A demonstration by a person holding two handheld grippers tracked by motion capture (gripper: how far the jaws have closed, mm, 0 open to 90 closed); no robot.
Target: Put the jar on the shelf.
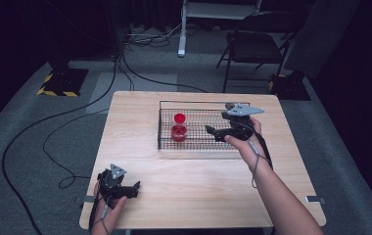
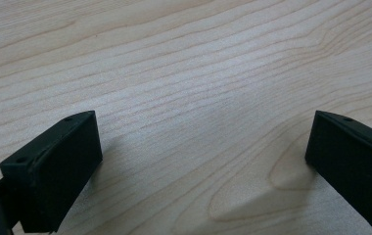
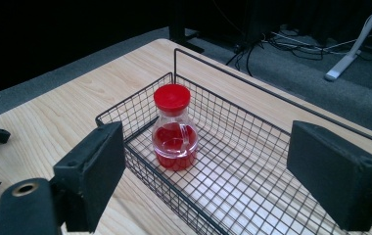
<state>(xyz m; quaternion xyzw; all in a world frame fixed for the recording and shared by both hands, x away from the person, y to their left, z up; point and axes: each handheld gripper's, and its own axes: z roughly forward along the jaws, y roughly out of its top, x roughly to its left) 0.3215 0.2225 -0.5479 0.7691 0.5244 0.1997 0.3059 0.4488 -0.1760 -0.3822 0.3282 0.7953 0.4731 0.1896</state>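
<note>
With its jaws spread and empty, the right hand-held gripper point(image 1: 210, 131) should approach the red-capped carafe point(image 3: 174, 128) level inside the wire basket point(image 3: 252, 181) and grip its neck squarely.

Lighting: table point(image 1: 194, 191) brightly lit from overhead; surrounding room dark, near black. Shadows: soft, short, beneath the jaws in the left gripper view. Glare: pale sheen on wood grain. Focus: nearest jaw edges slightly soft; otherwise sharp.

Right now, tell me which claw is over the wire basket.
The right claw, open above the basket beside the red-lidded bottle; the left claw rests on bare table.
</note>
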